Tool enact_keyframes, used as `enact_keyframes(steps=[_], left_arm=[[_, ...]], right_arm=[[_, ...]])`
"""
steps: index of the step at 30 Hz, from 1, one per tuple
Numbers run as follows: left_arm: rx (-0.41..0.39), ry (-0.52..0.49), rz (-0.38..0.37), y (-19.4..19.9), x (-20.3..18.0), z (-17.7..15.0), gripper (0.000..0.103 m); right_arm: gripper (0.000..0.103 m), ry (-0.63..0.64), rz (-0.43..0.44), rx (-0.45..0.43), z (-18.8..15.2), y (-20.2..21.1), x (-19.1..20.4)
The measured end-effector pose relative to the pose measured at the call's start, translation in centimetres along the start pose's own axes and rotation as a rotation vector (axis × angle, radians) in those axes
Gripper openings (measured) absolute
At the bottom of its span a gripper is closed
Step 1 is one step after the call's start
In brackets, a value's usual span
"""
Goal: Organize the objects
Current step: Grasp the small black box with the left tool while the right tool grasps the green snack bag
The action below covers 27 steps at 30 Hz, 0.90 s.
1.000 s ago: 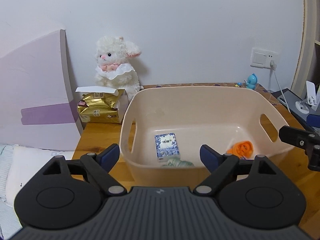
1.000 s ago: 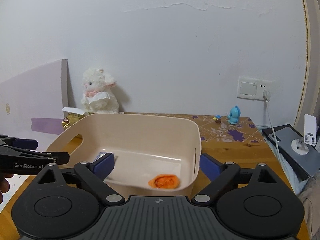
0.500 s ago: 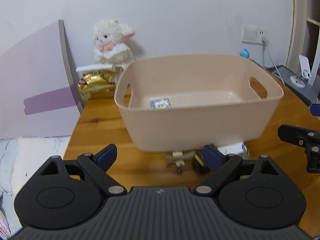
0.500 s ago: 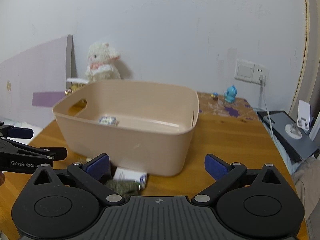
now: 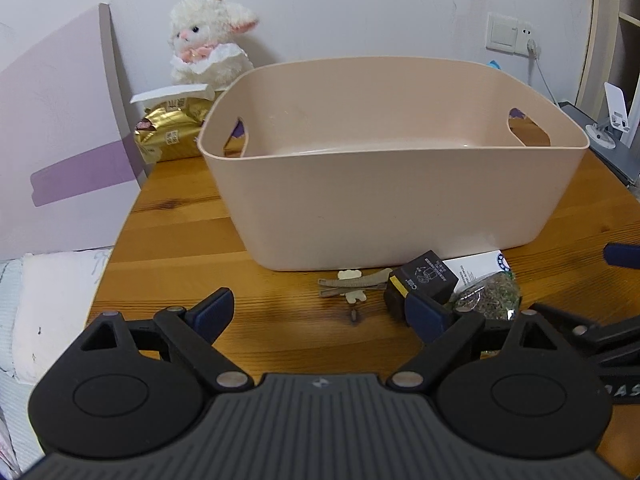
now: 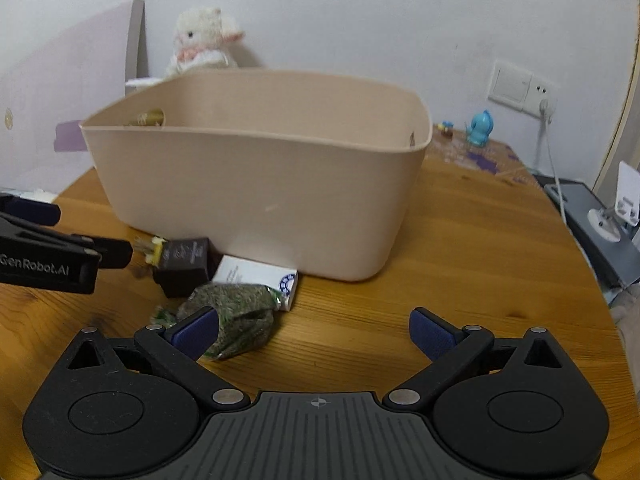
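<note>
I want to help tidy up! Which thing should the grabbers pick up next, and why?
Probably the green packet. The right gripper is open and empty, its left finger already beside the packet, which lies on the table in front of the beige bin. Shift slightly left, then close on it.

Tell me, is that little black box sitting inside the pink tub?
No. The black box sits on the wooden table in front of the pink tub, beside a beige hair clip.
</note>
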<state>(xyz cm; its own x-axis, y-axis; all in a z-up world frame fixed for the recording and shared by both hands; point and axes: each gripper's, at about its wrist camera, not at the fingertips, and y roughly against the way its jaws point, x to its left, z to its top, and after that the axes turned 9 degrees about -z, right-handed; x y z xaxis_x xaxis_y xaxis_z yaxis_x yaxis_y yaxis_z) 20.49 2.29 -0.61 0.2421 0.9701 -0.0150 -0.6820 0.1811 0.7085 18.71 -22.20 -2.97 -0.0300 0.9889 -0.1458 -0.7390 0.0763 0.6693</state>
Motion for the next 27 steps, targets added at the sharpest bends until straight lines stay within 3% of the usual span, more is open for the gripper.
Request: enact_keyframes(steps=[5, 18, 22, 27], left_arm=[[0.005, 0.003, -0.003, -1.6, -0.4, 0.3, 0.093], [0.011, 0.096, -0.098, -4.9, -1.4, 1.8, 0.093], [0.051, 0.117, -0.125, -5.7, -1.7, 2.1, 0.093], [0.071, 0.097, -0.089, -6.2, -2.2, 1.8, 0.093]], right_arm=[[0.103, -0.003, 0.022, 0.032, 0.2, -2.1, 0.3], [0.103, -0.045, 0.082, 0.096, 0.3, -4.7, 0.2], [0.103, -0.053, 0.087, 0.099, 0.2, -4.7, 0.0], [0.103, -0.055, 0.085, 0.101, 0.2, -4.6, 0.0]])
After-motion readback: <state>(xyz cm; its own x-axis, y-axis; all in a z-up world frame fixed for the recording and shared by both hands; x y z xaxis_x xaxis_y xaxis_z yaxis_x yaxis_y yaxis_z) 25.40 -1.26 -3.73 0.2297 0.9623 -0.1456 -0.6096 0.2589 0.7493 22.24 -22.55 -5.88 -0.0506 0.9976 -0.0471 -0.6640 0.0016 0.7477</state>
